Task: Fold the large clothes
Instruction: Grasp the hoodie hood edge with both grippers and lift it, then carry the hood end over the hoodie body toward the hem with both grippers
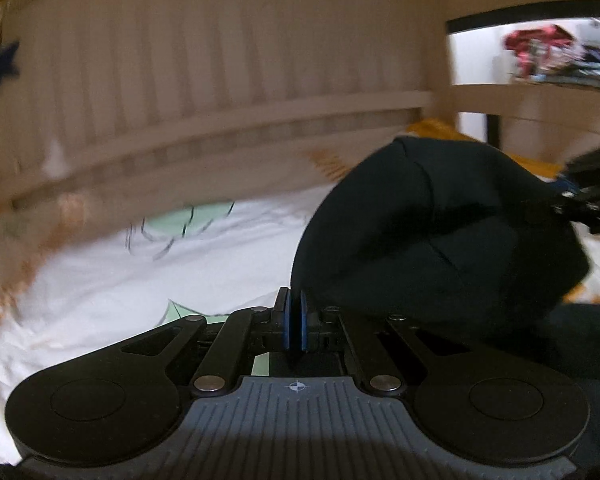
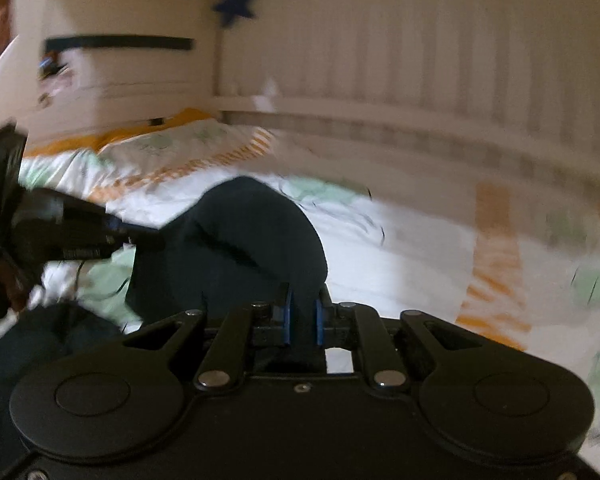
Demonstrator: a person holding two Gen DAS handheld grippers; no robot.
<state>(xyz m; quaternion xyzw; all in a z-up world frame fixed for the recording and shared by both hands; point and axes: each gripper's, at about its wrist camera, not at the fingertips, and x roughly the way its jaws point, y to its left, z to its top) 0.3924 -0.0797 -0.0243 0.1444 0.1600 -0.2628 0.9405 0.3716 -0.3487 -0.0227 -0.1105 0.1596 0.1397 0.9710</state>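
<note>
Nearest the lens, left gripper (image 1: 295, 320): blue pads almost together, thin gap, a sliver of dark cloth seemingly pinched between them; grip not certain in the blur.

Dark garment (image 1: 432, 236) bulges up just right of those jaws, a lifted fold arching over the white printed bedsheet (image 1: 100, 264). More dark cloth heaps toward the sheet's near right corner.

Far right of the left wrist view: right gripper (image 1: 576, 196) enters, holding the opposite end of the fold.

Right wrist view: pads slightly apart with dark cloth running down between them, so clamped on the garment. Cloth mounds up and left from these jaws, toward the other gripper.

Slatted bed rail (image 2: 420, 92) lines the sheet's far edge.

Judgement: fold's long axis spans gripper to gripper; each holds one end, neither nearer. Coming move likely carries both ends together across the sheet.
</note>
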